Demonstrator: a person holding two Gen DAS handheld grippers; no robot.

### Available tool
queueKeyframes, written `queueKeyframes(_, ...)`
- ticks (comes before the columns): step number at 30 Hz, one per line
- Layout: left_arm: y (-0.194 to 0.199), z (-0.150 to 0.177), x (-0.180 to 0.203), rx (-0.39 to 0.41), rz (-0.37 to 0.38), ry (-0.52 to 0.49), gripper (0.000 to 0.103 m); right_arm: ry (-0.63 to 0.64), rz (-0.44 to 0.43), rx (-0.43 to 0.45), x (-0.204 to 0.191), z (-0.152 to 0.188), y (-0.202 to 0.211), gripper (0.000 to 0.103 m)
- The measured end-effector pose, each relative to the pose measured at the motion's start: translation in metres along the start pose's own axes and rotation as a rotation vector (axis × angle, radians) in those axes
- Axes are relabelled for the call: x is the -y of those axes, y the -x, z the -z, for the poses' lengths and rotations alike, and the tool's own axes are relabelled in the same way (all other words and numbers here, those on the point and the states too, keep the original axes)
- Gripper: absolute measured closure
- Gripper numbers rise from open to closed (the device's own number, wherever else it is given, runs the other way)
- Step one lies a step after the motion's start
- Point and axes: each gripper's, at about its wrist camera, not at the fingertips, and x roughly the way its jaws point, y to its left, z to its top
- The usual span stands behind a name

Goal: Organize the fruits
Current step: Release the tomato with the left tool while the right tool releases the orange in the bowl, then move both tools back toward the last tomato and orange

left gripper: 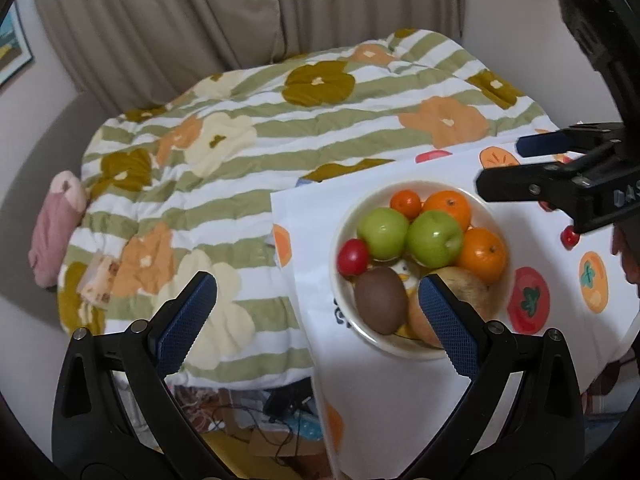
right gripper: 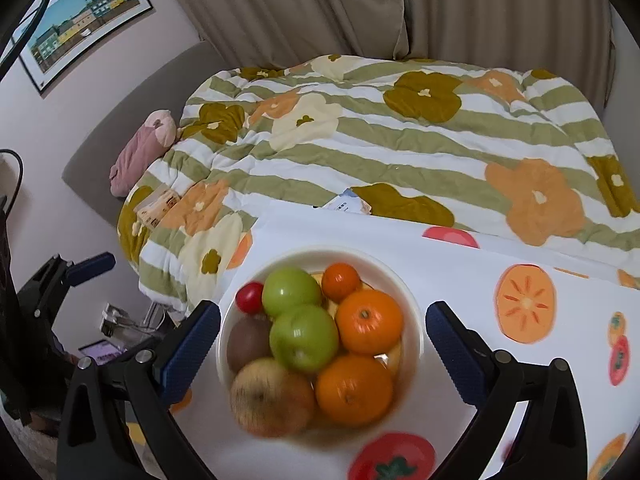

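We see a cream bowl on the fruit-print tablecloth, heaped with green apples, oranges, a kiwi, our left gripper spread wide and empty, our right gripper gaping empty before the bowl, raised letters "DAS" on the right gripper's body.

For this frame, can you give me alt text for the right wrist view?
A white bowl of fruit sits between the open fingers of the right gripper: two green apples, three oranges, a kiwi, a small red fruit and a blurred yellowish apple. It rests on a fruit-print tablecloth, with a floral striped quilt behind.
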Motion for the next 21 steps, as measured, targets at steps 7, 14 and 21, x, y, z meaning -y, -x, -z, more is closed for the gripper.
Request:
queueKeyframes(7,0.035,-0.001,0.036,0.011,-0.006,0.063,0.000,0.042,0.061,0.004,0.023,0.022,0.053,0.000)
queueKeyframes(14,0.052,-0.005,0.088,0.028,-0.002,0.089,0.000,0.030,0.073,0.005,0.072,0.046,0.093,0.000)
queueKeyframes(21,0.047,-0.010,0.151,0.020,0.046,0.088,0.000,0.062,0.147,0.015,0.123,0.065,0.119,0.000)
